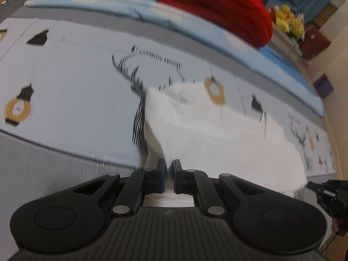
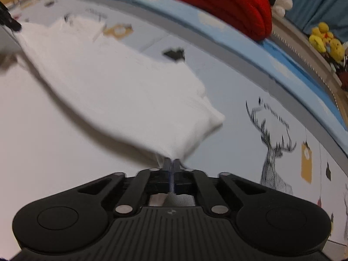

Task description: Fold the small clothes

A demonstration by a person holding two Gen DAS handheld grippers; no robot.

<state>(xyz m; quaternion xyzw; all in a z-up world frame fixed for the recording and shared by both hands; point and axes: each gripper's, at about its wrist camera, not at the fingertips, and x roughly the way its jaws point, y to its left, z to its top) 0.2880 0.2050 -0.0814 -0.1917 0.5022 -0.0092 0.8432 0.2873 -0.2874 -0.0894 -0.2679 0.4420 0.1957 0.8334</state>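
While both pairs of fingers pinch one white garment point(image 1: 217, 134), the left gripper point(image 1: 169, 167) and right gripper point(image 2: 171, 165) clamp opposite corners, the cloth stretched between them over a bed sheet point(image 1: 76, 82) printed with lanterns and deer. At twelve o'clock lie one red blanket point(image 1: 219, 8) and several yellow plush toys point(image 1: 289, 20).

I worked over a bed covered by a pale sheet point(image 1: 71, 100) printed with lantern bulbs and a line-drawn deer point(image 2: 274, 158). The white garment point(image 2: 121, 91) lay partly on that sheet, just beside the deer. Beyond the deer ran a light blue mat point(image 1: 121, 2), and a red folded blanket point(image 2: 219, 2) sat on it
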